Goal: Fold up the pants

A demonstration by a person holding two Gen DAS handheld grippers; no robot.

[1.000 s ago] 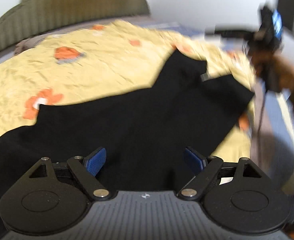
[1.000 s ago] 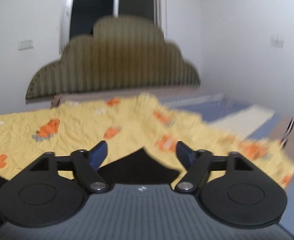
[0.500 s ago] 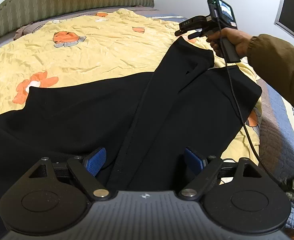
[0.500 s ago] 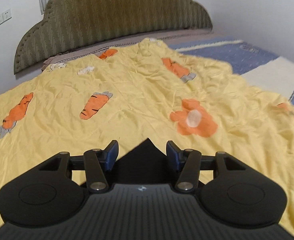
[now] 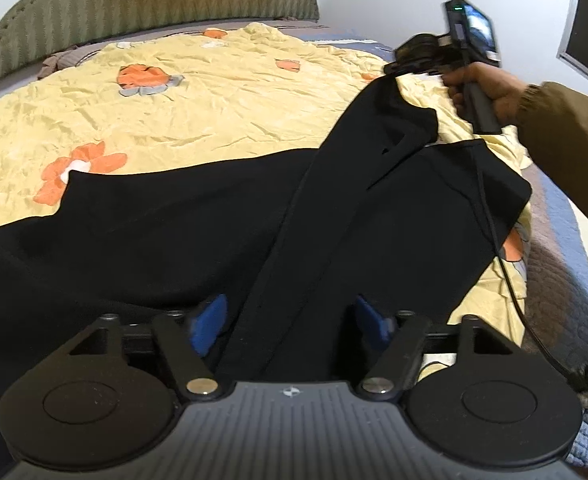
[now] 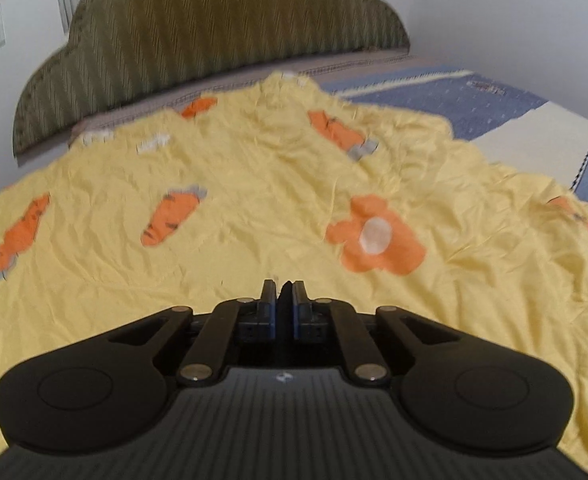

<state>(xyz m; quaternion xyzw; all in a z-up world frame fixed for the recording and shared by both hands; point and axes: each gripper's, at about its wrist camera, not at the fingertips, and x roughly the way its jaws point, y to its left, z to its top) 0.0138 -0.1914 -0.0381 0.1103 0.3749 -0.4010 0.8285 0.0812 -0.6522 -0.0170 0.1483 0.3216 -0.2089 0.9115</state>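
Black pants (image 5: pixel 166 224) lie spread on a yellow bedsheet (image 5: pixel 198 112). In the left wrist view my left gripper (image 5: pixel 290 316) is open, its blue pads on either side of a raised fold of the pants. My right gripper (image 5: pixel 393 70), held in a hand at the upper right, is shut on the far corner of the pants and lifts it. In the right wrist view the right gripper (image 6: pixel 282 292) has its jaws closed on a thin sliver of black cloth (image 6: pixel 284 285), over the sheet (image 6: pixel 254 216).
A green padded headboard (image 5: pixel 142 4) stands at the far end of the bed. A blue quilt (image 6: pixel 473 100) lies beyond the yellow sheet on the right. The right gripper's cable (image 5: pixel 497 240) hangs across the pants. White walls surround the bed.
My right gripper has closed on the corner of the pants, which earlier sat between its open fingers. The left gripper stays open over the fold.
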